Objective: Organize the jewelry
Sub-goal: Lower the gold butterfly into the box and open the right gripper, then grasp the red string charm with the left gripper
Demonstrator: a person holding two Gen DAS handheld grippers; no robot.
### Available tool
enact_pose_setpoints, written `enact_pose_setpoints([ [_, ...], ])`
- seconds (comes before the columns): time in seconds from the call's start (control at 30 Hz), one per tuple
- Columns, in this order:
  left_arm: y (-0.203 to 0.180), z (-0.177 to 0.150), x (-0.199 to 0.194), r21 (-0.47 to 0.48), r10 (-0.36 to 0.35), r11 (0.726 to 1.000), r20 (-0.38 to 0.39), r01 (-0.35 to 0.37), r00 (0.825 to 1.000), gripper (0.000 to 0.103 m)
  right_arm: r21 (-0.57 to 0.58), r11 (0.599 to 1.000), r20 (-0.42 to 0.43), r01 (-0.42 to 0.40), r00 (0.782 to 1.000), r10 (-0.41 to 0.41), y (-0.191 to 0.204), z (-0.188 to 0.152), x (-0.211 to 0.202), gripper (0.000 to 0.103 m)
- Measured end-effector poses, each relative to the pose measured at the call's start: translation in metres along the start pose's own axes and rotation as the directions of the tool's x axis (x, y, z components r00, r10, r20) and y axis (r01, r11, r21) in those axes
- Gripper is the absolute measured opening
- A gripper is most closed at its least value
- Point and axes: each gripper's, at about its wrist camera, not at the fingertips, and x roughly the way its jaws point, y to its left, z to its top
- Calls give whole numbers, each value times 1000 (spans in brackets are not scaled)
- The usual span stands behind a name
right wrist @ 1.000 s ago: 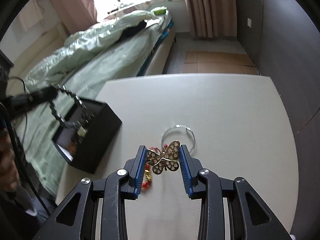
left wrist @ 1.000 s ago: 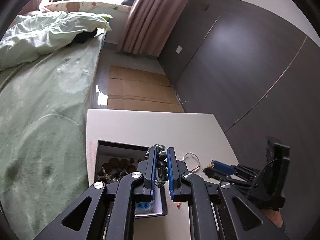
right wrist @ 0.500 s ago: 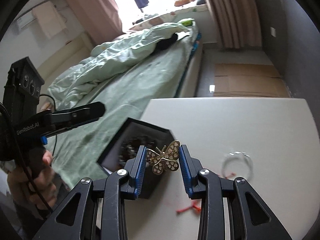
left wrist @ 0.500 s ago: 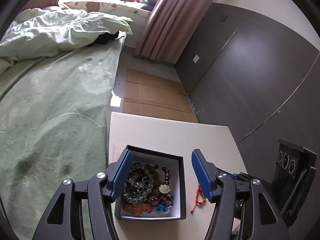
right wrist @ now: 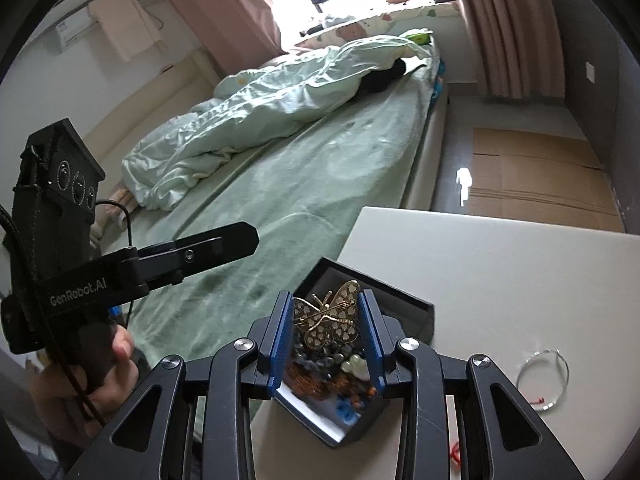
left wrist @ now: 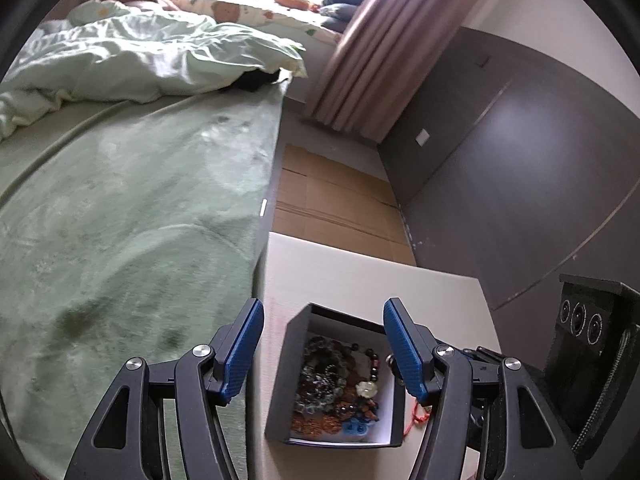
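A black jewelry box [left wrist: 298,364] with a white inside stands at the table's left edge, holding several bead bracelets [left wrist: 326,372]. My left gripper [left wrist: 324,344] is open and empty, raised above the box. My right gripper [right wrist: 326,320] is shut on a gold butterfly brooch [right wrist: 332,318] and holds it just over the box [right wrist: 404,312]. The left gripper's body [right wrist: 160,260] shows at the left of the right wrist view. A thin silver bangle [right wrist: 544,376] and a red string [right wrist: 456,450] lie on the white table [right wrist: 500,280].
A bed with a green cover [left wrist: 120,220] runs along the table's left side. Flattened cardboard [left wrist: 332,196] lies on the floor beyond the table. A dark wall panel [left wrist: 520,180] stands to the right.
My left gripper opened and let the dark bead bracelet fall into the box, then drew back. My right gripper carried the butterfly brooch left from the table's middle to above the box.
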Motion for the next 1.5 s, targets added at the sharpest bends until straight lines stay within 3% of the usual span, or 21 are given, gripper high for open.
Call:
enact_pose_setpoints([
  [0.07, 3, 1, 1, -8, 11, 1000, 1, -11, 1000, 74, 4, 1000, -23, 5, 1000, -5, 0, 2, 4, 39],
  [0.13, 1, 0, 3, -6, 16, 1000, -1, -16, 1000, 78, 8, 1000, -20, 19, 1000, -19, -3, 3, 2, 62],
  [0.2, -3, -1, 5, 4, 13, 1000, -9, -13, 1000, 78, 20, 999, 2, 49, 999, -49, -10, 1, -9, 66],
  [0.37, -26, -6, 12, 66, -3, 998, -27, 5, 1000, 78, 100, 991, 47, 84, 995, -89, -42, -4, -42, 66],
  [0.9, -91, -30, 38, 219, -50, 973, -100, 71, 994, 78, 248, 951, 6, 185, 981, -192, -115, -29, -77, 66],
  [1.23, -126, -52, 55, 302, -59, 946, -192, 116, 980, 61, 307, 926, 6, 219, 973, -232, -146, -48, -101, 66],
  [1.37, -140, -66, 69, 336, -33, 935, -247, 117, 968, 59, 336, 914, 13, 226, 970, -244, -159, -56, -113, 66],
  [1.5, -150, -78, 86, 355, 0, 929, -293, 109, 956, 51, 358, 904, 9, 232, 968, -252, -168, -61, -117, 66],
])
